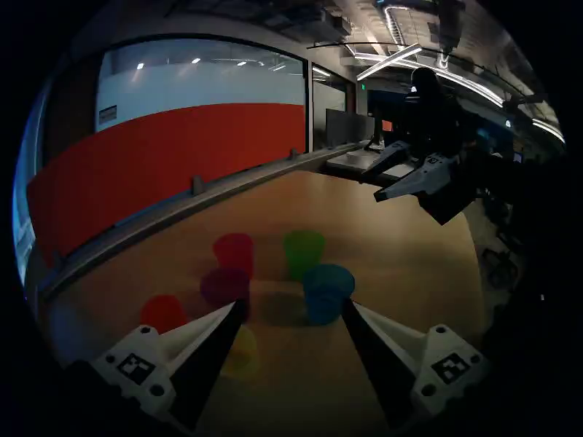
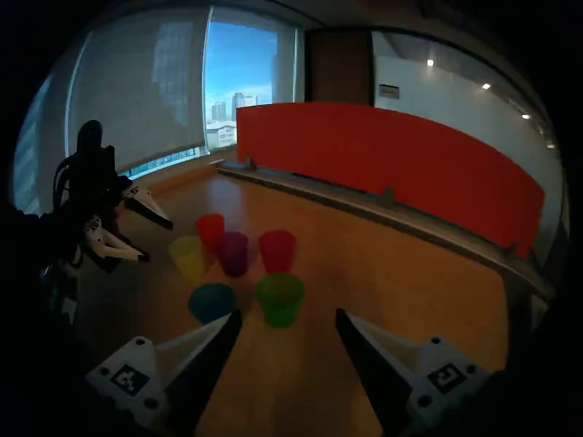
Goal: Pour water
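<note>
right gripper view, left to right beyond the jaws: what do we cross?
left gripper → yellow cup → red cup → purple cup → crimson cup. Blue cup and green cup omitted: they line up with red and crimson.

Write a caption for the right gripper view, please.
Open hand-held gripper faces six colourful plastic cups on a wooden table.

The office is dim. A wooden tabletop (image 2: 437, 291) runs up to a red partition (image 2: 393, 160) set on a grey rail (image 2: 350, 195), with a white wall (image 1: 204, 84) behind. A window (image 2: 244, 87) shows blue sky and towers, beside a drawn blind (image 2: 138, 95). Strip lights (image 1: 390, 62) glow overhead.
</note>
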`<control>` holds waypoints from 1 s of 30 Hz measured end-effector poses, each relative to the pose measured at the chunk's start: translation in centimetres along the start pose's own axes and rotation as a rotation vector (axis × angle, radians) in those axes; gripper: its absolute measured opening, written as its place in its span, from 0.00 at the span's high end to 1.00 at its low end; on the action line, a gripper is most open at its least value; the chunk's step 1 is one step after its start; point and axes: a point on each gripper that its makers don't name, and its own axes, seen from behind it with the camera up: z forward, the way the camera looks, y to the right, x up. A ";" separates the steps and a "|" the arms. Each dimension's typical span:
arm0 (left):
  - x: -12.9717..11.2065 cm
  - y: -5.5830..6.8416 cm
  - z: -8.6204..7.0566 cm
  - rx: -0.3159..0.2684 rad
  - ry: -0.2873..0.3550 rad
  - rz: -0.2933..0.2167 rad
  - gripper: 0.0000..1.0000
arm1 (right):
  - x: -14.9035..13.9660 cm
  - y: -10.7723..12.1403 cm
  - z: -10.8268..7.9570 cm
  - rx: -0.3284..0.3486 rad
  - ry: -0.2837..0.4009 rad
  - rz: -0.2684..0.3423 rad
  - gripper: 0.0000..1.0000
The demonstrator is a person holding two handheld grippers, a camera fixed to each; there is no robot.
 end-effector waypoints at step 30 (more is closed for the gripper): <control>-3.0 2.6 6.6 -0.090 -0.100 0.031 0.01 | -1.8 1.2 2.7 0.016 -0.040 0.015 0.01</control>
